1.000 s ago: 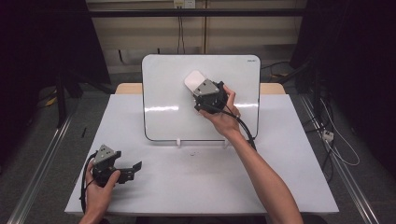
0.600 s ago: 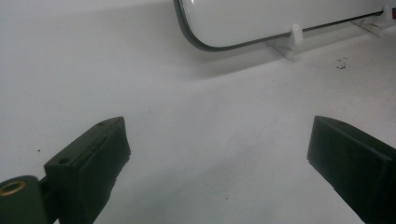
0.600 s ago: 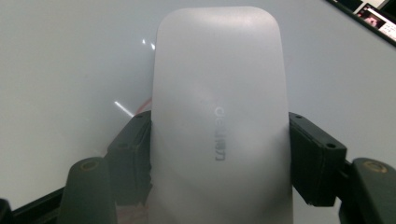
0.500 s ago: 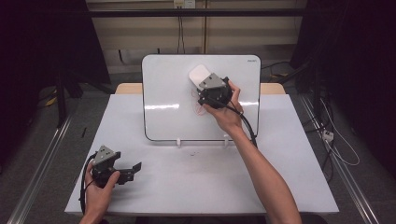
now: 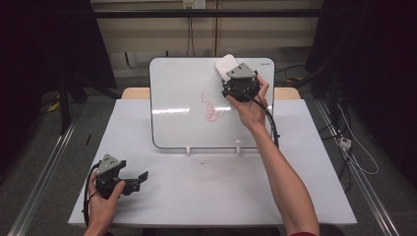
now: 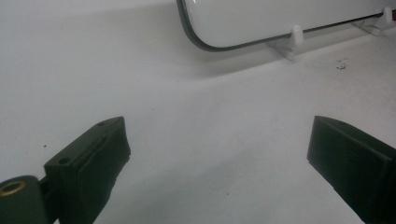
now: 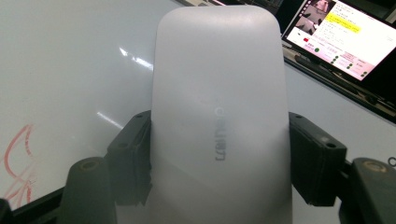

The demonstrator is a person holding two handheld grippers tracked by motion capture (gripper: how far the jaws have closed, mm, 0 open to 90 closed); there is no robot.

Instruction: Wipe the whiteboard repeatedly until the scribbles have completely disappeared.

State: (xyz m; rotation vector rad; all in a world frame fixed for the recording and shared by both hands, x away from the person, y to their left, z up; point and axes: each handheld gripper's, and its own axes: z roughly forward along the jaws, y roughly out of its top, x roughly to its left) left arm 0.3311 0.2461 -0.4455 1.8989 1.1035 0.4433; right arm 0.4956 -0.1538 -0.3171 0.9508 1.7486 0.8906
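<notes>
While the left gripper [image 5: 140,176] rests in the same spot on the white table [image 5: 305,196] as a second ago, jaws wide apart with nothing but bare tabletop between them, the right gripper [image 5: 232,74] has moved. It has gone from the middle of the whiteboard [image 5: 177,98] up toward the board's top right corner, carrying the eraser [image 5: 225,65] with it. Where the eraser sat a second ago, a red scribble [image 5: 212,108] now shows, below and to the left of the right gripper.

The right gripper's jaws are clamped on the eraser's two long sides, about halfway along its length. From the right gripper view, the eraser [image 7: 219,116] is a smooth, pale white block with rounded corners, standing up out of the jaws and running away from the camera. A faint grey line of lettering runs along its face near the right-hand jaw, too dim to read. Left of the gripper lies the glossy board surface, with a bit of the red scribble [image 7: 18,163] at the lower left edge.
</notes>
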